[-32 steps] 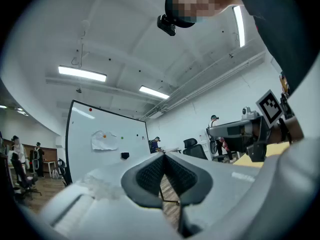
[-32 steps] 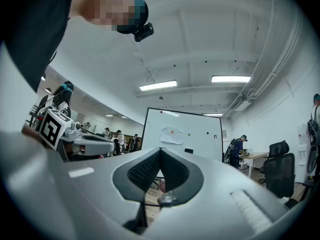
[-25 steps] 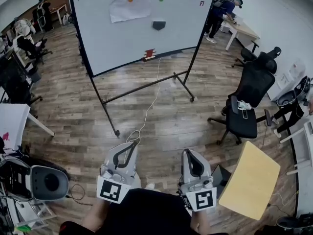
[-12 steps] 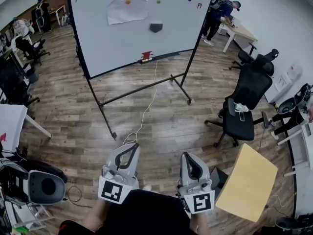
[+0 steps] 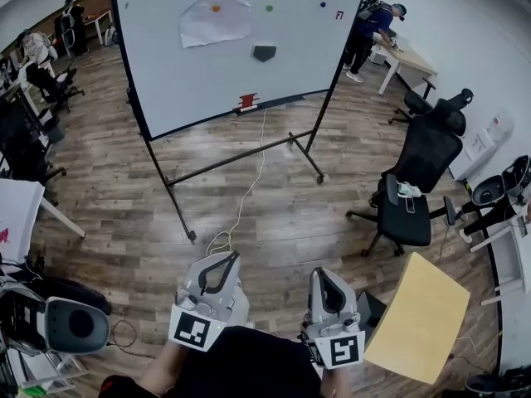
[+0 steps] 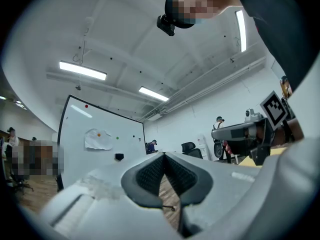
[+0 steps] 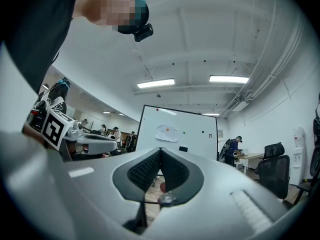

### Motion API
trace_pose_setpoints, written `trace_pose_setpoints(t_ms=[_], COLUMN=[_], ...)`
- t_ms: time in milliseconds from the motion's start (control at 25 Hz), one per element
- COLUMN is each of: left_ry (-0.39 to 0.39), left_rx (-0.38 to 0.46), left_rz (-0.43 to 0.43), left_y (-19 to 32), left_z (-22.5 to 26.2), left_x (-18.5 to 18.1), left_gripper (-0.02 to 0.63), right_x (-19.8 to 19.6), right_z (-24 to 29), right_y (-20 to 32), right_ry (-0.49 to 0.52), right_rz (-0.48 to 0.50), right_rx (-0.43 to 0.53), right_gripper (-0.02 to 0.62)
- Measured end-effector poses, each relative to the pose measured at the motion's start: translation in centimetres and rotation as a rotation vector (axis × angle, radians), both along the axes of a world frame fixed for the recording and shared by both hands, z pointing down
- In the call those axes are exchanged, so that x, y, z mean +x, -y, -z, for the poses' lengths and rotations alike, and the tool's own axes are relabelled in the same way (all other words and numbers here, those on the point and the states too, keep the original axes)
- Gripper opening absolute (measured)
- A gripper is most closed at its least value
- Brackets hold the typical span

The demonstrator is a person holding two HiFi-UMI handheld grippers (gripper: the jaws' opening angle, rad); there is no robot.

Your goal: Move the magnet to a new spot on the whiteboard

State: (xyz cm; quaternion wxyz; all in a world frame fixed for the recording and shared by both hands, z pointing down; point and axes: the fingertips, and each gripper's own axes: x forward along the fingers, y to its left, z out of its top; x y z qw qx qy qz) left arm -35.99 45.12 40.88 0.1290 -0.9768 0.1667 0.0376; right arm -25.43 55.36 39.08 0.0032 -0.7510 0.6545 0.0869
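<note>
The whiteboard point(image 5: 207, 73) stands on a wheeled frame across the wooden floor, well beyond both grippers. On it are an orange magnet point(image 5: 216, 8) over a sheet of paper point(image 5: 214, 21), a green magnet point(image 5: 269, 8), a dark magnet point(image 5: 323, 5) and a black eraser point(image 5: 265, 53). My left gripper point(image 5: 230, 258) and right gripper point(image 5: 319, 274) are held low near the person's body, both shut and empty. The left gripper view shows its jaws point(image 6: 164, 155) closed, with the whiteboard point(image 6: 100, 149) behind. In the right gripper view the jaws point(image 7: 160, 150) are closed, with the whiteboard point(image 7: 175, 144) beyond.
A white cable point(image 5: 249, 181) runs over the floor from the board's tray. A black office chair point(image 5: 415, 189) and a yellow tabletop point(image 5: 419, 317) are at the right. A person point(image 5: 365, 27) stands at a desk at the back right. A grey seat point(image 5: 75, 326) sits at the left.
Both grippers sit slightly lower in the head view, and the board and floor have shifted a little in the picture. Both stay shut and empty.
</note>
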Motion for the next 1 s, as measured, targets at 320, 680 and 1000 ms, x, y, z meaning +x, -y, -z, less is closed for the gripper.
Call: trace_pose_setpoints(t_ms=[320, 680, 1000], left_ry=[-0.028, -0.046, -0.048], left_rx=[-0.053, 0.018, 0.031], left_rz=[-0.022, -0.075, -0.053], left_y=[3.2, 7.7, 14.2], left_z=[-0.8, -0.1, 0.1], left_x=[2.8, 10.1, 15.8], left_gripper=[-0.002, -0.002, 0.000], right_x=[2.6, 8.4, 13.6], right_z=[-1.1, -2.1, -2.7], right_y=[2.2, 7.8, 14.5], right_ry=[-0.045, -0.016, -0.010], right_rz=[-0.051, -0.070, -0.055], right_rx=[-0.038, -0.053, -0.083], right_gripper=[0.002, 0.002, 0.002])
